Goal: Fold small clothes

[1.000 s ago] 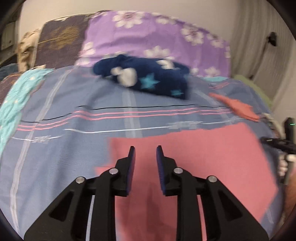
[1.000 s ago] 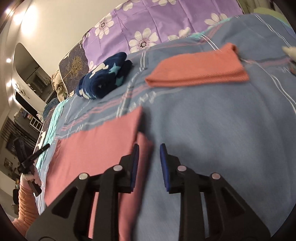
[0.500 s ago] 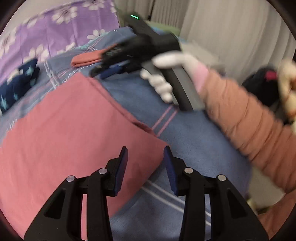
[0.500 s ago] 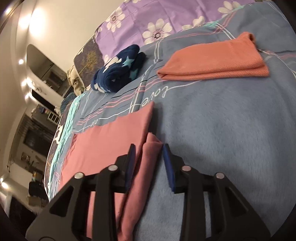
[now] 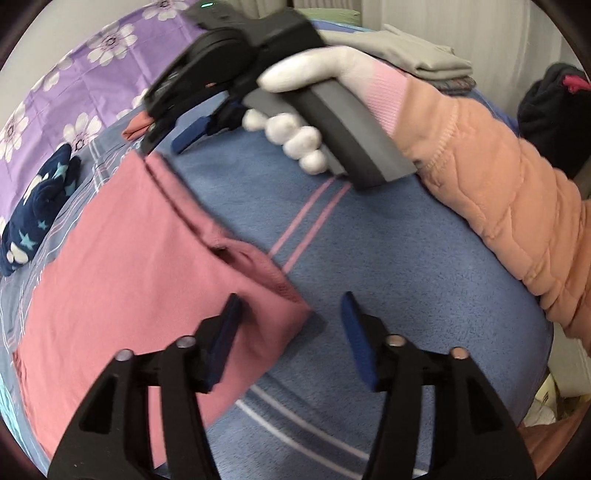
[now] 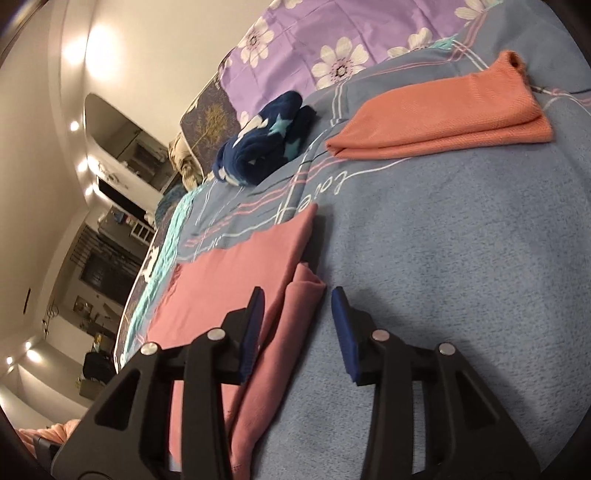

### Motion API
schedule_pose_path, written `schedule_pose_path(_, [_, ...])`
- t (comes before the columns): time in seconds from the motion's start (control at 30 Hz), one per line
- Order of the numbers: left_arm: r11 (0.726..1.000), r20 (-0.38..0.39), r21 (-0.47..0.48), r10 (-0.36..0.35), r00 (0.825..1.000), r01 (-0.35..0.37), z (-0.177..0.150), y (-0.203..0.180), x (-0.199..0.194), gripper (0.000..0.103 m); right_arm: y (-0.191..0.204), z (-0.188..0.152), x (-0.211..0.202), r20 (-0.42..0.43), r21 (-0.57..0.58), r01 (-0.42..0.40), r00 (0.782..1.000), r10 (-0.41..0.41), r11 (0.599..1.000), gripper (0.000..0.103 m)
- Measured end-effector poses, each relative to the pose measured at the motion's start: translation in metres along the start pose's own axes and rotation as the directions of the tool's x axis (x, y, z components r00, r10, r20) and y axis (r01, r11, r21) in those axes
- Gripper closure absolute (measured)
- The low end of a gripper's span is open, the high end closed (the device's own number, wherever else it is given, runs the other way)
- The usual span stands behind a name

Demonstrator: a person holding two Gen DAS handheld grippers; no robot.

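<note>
My left gripper (image 5: 290, 325) hangs low over the bed with its jaws spread wide, holding nothing; a corner of the pink garment (image 5: 122, 266) lies between its blue pads (image 5: 225, 332). The garment spreads flat across the left half of that frame on the blue striped bedspread (image 5: 388, 266). My right gripper (image 6: 297, 321) is also wide apart, straddling the garment's folded edge at bottom centre of its view without clamping it. Farther up in the left view, my gloved right hand (image 5: 306, 107) grips its tool's handle. Beyond, a folded orange cloth (image 6: 443, 118) rests at upper right of the right view, and a rolled navy star-print item (image 6: 266, 140) sits left of it, before the purple floral pillow (image 6: 314, 33).
</note>
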State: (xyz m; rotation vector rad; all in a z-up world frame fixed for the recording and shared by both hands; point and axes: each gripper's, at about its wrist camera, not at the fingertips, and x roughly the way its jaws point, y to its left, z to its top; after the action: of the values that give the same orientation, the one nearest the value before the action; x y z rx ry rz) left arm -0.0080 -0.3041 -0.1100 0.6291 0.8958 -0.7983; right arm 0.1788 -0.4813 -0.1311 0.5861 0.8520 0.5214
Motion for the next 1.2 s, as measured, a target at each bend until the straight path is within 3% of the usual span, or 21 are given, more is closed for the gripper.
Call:
schedule_pose_path(0.13, [0.999,0.009,-0.030,0.019,1.000,-0.019,-0.001,0.002,0.005,0.046,0.011,0.000,0.013,-0.048,-0.047,0.093,0.994,-0.096,0.995,0.067])
schedule_pose_path(0.2, [0.998,0.015,-0.060,0.019,1.000,-0.018,-0.001,0.008,0.007,0.062,0.011,0.001,0.015,-0.042,-0.043,0.118,0.992,-0.119,0.992,0.072])
schedule_pose_path(0.23, [0.997,0.020,-0.079,0.006,1.000,-0.004,-0.001,0.013,0.007,0.074,0.009,0.002,0.016,-0.034,-0.028,0.120,0.992,-0.121,0.992,0.083])
schedule_pose_path(0.3, [0.989,0.037,-0.135,-0.063,0.997,0.067,0.000,0.025,0.006,0.085,0.005,0.002,0.016,-0.028,-0.001,0.088,0.996,-0.088,0.996,0.092])
schedule_pose_path(0.37, [0.982,0.046,-0.167,-0.085,0.995,0.091,0.000,0.032,0.005,0.092,0.004,0.001,0.015,-0.006,0.013,0.025,1.000,-0.025,1.000,0.093])
schedule_pose_path(0.6, [0.988,0.073,-0.106,-0.101,0.992,0.108,-0.001,0.026,-0.002,0.097,0.016,0.001,0.000,0.064,-0.014,-0.013,0.998,0.014,1.000,0.095])
schedule_pose_path(0.93, [0.986,0.080,-0.093,-0.130,0.988,0.137,-0.006,0.023,0.002,0.097,0.004,0.003,0.002,0.082,0.031,0.025,0.996,-0.027,0.999,0.098])
schedule_pose_path(1.03, [0.981,0.083,-0.094,-0.163,0.983,0.170,-0.007,0.023,0.001,0.097,0.006,0.005,-0.005,0.129,0.030,0.029,0.991,-0.032,0.999,0.103])
schedule_pose_path(1.1, [0.978,0.083,-0.099,-0.175,0.981,0.183,-0.007,0.024,0.003,0.097,0.007,0.009,-0.012,0.173,0.026,0.073,0.982,-0.076,0.997,0.103])
schedule_pose_path(1.2, [0.978,0.080,-0.097,-0.180,0.981,0.187,-0.007,0.023,0.006,0.097,-0.002,0.011,-0.010,0.143,0.053,0.110,0.983,-0.116,0.993,0.102])
